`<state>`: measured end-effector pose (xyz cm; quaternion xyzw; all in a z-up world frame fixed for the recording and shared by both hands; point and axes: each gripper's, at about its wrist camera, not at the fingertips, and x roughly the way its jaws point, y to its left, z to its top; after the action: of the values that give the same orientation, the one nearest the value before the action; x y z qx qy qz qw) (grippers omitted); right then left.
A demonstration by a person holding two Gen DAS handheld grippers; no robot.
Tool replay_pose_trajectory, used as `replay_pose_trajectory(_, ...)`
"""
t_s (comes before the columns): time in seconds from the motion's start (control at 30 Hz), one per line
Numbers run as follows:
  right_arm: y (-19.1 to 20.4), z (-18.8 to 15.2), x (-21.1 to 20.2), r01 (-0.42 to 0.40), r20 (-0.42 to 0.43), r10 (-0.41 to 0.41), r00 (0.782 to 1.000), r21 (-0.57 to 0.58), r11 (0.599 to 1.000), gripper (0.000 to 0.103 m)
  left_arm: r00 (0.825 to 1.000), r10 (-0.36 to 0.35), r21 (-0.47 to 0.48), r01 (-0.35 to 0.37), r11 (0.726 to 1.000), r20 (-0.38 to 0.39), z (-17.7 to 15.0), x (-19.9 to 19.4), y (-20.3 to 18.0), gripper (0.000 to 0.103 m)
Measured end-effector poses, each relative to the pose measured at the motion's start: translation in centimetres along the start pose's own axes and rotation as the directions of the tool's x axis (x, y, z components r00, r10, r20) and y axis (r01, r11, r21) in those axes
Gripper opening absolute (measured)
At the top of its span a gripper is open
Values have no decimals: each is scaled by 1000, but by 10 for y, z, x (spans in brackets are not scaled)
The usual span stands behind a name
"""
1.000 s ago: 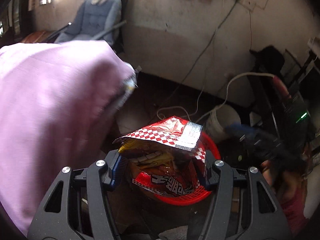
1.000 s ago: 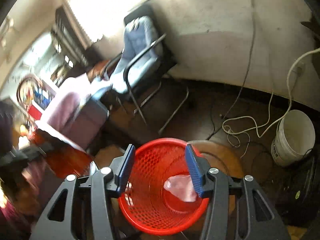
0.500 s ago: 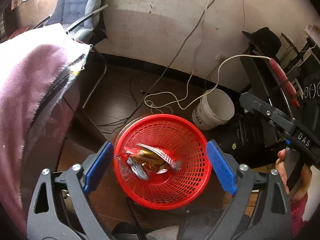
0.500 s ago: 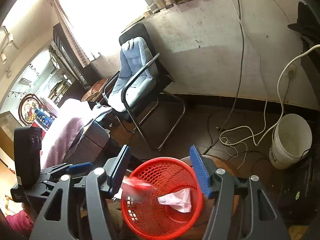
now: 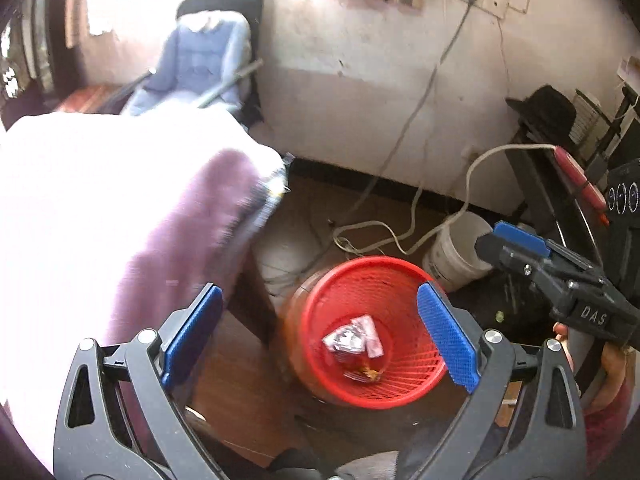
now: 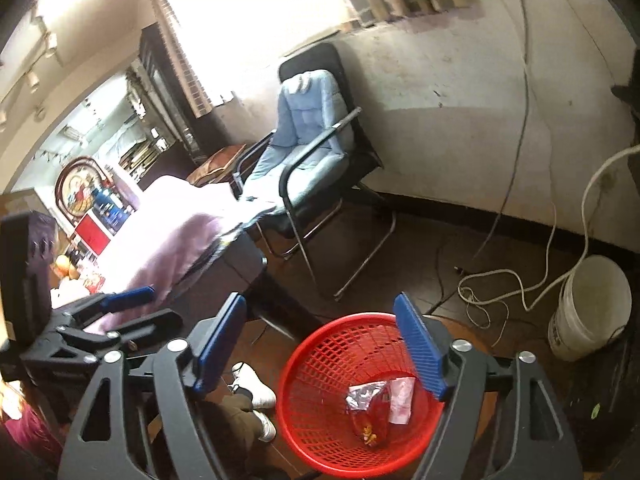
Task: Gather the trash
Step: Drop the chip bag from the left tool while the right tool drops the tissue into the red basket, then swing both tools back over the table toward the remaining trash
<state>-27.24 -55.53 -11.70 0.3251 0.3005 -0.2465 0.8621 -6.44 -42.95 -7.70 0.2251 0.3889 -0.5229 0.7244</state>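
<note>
— Left wrist view: how do the grippers stand?
— Left gripper (image 5: pixel 320 338) gapes wide, empty; right gripper (image 6: pixel 320 344), its jaws just opening, holds nothing.
— And the trash?
— Snack wrapper (image 5: pixel 352 340) lies inside the red basket (image 5: pixel 400 280); white bucket (image 5: pixel 456 256) farther right.

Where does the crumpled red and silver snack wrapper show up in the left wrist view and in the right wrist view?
Left wrist view: the crumpled red and silver snack wrapper lies at the bottom of the red plastic mesh basket, lower centre.
Right wrist view: the wrapper lies in the same basket, lower right of centre.
Shared landmark: the white plastic bucket, on the floor right of the basket.
</note>
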Motion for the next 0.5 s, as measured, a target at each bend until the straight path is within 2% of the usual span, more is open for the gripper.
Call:
replay_pose_trajectory(0.3, 61, 5, -18, -54, 28, 57, 998, -98, 994, 88, 991, 73, -100, -62, 993, 114, -15, -69, 47, 96)
replay_pose_trajectory(0.5, 118, 1, -23, -120, -1, 123, 992, -193, 974, 89, 972, 161, -191, -127, 973, 174, -38, -123, 96, 96)
